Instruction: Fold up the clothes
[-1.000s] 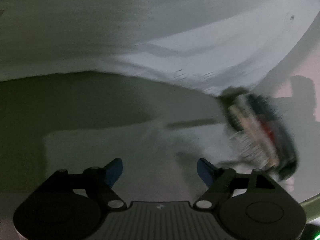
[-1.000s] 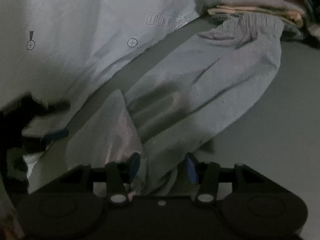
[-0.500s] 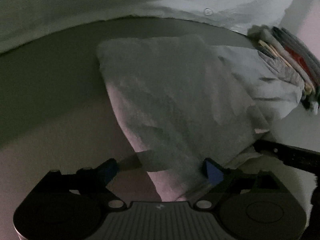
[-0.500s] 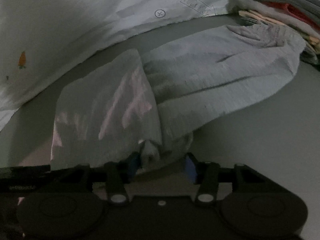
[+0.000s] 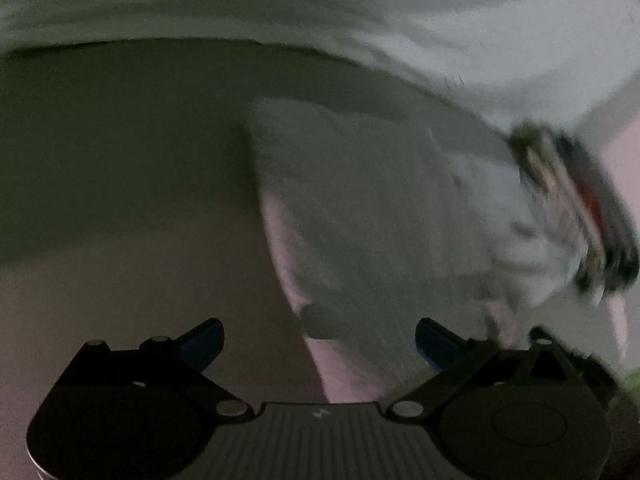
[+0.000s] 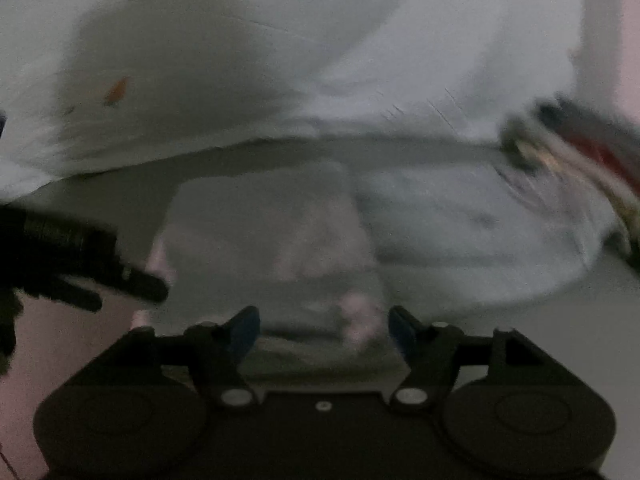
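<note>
A pale grey garment (image 5: pixel 380 220) lies folded on the grey table, blurred by motion. My left gripper (image 5: pixel 318 344) hovers over its near corner with its jaws opening wide; the cloth lies below the blue pads and they do not press it. In the right wrist view the same garment (image 6: pixel 280 240) spreads ahead. My right gripper (image 6: pixel 324 328) is over its near edge, jaws opening, cloth between the pads but not pinched. The left gripper's dark fingers (image 6: pixel 140 280) reach in from the left side.
A stack of folded clothes (image 5: pixel 580 200) sits at the right, touching the garment's far end, and shows again (image 6: pixel 580 152) in the right wrist view. A white printed sheet (image 6: pixel 280 60) covers the back (image 5: pixel 400 20). Bare table surface (image 5: pixel 120 160) lies to the left.
The right gripper let go of the bunched cloth and its jaws spread. The left jaws spread wider too. Both views swung, and the garment now lies flat in a fold.
</note>
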Available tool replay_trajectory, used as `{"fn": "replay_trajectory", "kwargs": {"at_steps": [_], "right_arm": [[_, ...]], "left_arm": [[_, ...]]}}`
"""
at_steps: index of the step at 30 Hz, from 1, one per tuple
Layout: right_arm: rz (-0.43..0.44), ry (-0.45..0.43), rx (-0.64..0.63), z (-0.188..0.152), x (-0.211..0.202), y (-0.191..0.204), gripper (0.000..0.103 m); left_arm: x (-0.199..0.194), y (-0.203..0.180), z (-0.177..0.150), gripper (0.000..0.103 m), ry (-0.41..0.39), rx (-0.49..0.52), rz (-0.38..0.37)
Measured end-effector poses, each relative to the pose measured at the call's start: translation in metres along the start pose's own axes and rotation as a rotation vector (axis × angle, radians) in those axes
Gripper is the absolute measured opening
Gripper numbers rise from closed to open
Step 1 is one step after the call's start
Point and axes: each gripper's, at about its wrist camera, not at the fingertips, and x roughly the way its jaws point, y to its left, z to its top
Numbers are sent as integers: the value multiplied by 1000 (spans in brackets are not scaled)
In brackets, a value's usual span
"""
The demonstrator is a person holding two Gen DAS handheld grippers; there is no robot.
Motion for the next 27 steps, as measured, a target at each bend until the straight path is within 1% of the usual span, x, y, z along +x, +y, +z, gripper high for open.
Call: {"fn": "replay_trajectory", "kwargs": {"at_steps": [2,4,7,8,9,11,13,15,16,17,18,19,21,24,27], "right_arm": [[49,-23,-88,1,3,28,81],[90,-29,-193,-1,8,59,81],[129,-50,-340,-13,17,96,81],[128,-38,-385,-18,23,105,80],[126,-26,-430,-23,29,114,76],[83,12,-501,-31,41,125,73],[49,7,-498,-31,44,124,73],[23,22,-534,-29,47,125,71],[2,31,-557,-27,49,127,67],[-18,39,-580,-26,52,128,30],[-38,48,-603,-24,54,129,26],[-43,60,-597,-22,55,128,26],[-29,86,-548,-14,55,122,18],[-17,80,-521,-1,45,119,17],[24,75,-421,20,32,102,16]], "left_arm": [[-13,20,3,101,-25,-75,-13],[-22,37,3,101,-43,-139,-26],[-35,58,-4,101,-57,-182,-30],[-38,64,-7,101,-58,-188,-28],[-40,69,-10,101,-58,-194,-26],[-43,77,-17,101,-54,-210,-43],[-46,82,-26,101,-59,-209,-58],[-47,83,-34,101,-63,-198,-69],[-47,84,-38,101,-59,-192,-80],[-47,85,-40,101,-52,-190,-94],[-46,86,-42,101,-47,-192,-112],[-46,87,-43,101,-43,-195,-130],[-45,87,-42,101,-40,-206,-160],[-43,85,-30,101,-51,-232,-220],[-35,79,-6,101,-70,-253,-285]]}}
